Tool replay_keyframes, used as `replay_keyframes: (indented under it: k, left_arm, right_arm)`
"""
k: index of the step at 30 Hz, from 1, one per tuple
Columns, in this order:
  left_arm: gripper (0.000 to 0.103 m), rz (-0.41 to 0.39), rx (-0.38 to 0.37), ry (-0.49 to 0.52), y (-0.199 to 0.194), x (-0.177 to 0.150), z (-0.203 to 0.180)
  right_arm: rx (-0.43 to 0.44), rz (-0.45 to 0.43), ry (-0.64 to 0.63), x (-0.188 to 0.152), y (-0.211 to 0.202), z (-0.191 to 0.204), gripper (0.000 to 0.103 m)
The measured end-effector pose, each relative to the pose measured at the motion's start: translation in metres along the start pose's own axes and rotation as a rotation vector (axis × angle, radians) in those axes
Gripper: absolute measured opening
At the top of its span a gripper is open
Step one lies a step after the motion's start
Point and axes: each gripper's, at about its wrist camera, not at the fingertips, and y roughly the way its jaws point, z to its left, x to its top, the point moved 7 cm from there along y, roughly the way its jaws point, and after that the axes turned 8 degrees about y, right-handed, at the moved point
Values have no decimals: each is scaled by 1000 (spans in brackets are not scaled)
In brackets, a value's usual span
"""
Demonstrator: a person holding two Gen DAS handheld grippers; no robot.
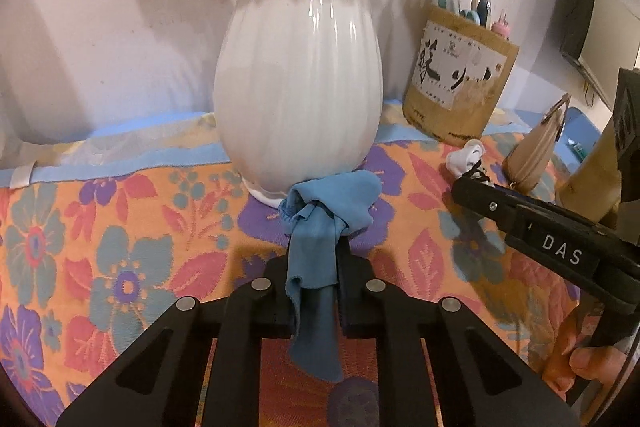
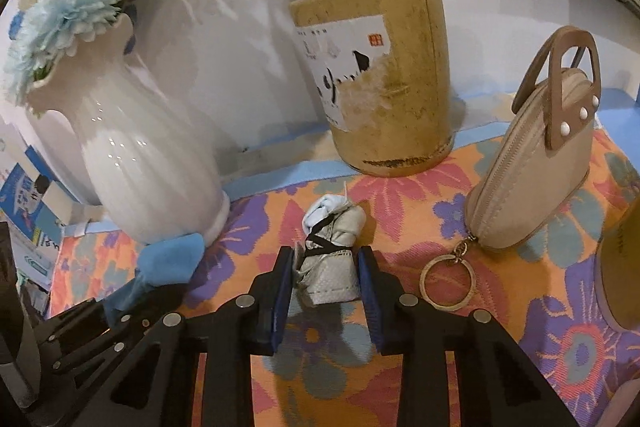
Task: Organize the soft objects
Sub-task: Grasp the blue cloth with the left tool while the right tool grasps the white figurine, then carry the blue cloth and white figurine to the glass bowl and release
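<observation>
The left hand-held gripper [image 1: 314, 255] pinches the knotted blue cloth [image 1: 320, 227] against the white vase [image 1: 298, 87] foot. The right hand-held gripper [image 2: 324, 267], spread, straddles a small fabric bundle [image 2: 332, 251]; a careless tug could topple the vase.

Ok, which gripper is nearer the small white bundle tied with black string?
Right. The right gripper has the white bundle between its open fingers. The left gripper, clamped on the blue cloth, sits off beside the vase.
</observation>
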Motion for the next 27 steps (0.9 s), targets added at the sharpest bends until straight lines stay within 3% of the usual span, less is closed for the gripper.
replay_keyframes:
  k: [16,23,27]
  left_arm:
    - [11,-175,5,43,-47,1,6]
    - [11,-250,-1,80,-64,7,-3]
    - [11,-243,27,47,-75,5,1]
  right_arm:
    - [77,-81,11,7,-13,12,31]
    - [192,-155,85,14,-29,4,31]
    - [204,-190,80,10,-45,5,31]
